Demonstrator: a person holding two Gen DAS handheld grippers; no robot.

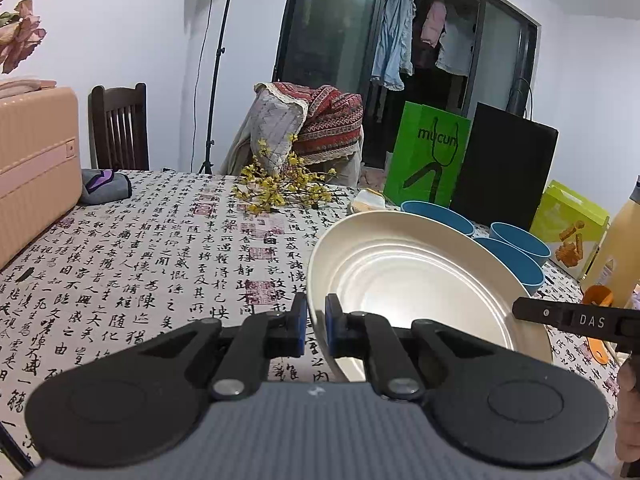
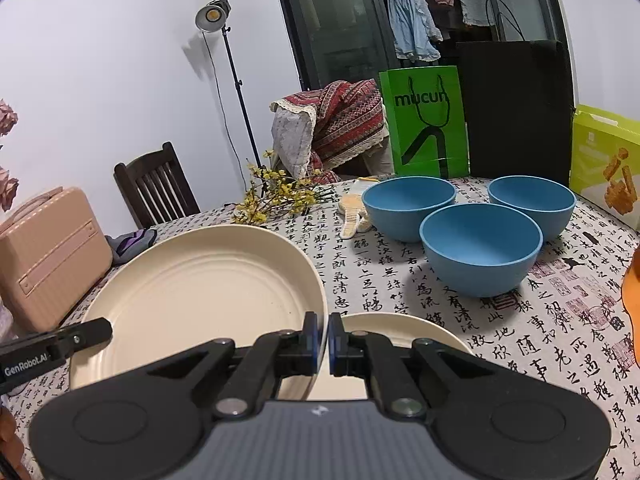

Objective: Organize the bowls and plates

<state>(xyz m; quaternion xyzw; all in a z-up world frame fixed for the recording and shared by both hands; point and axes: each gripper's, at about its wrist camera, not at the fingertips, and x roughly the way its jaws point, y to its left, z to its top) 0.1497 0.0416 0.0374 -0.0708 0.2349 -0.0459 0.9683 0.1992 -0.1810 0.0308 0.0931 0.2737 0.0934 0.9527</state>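
Two grippers are sharing one load: I'm holding the large cream plate (image 2: pixel 200 292) raised over the calligraphy tablecloth (image 2: pixel 500 332), left gripper (image 1: pixel 316 320) and right gripper (image 2: pixel 323 336) each clenching a rim. I'm still facing a smaller cream plate (image 2: pixel 404 330) underneath and three blue bowls (image 2: pixel 480 248) sitting unstacked.

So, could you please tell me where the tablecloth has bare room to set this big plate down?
Free: the tablecloth between the pink case, the yellow flowers and the big plate. Crowded: the far right, with three blue bowls and the green bag.
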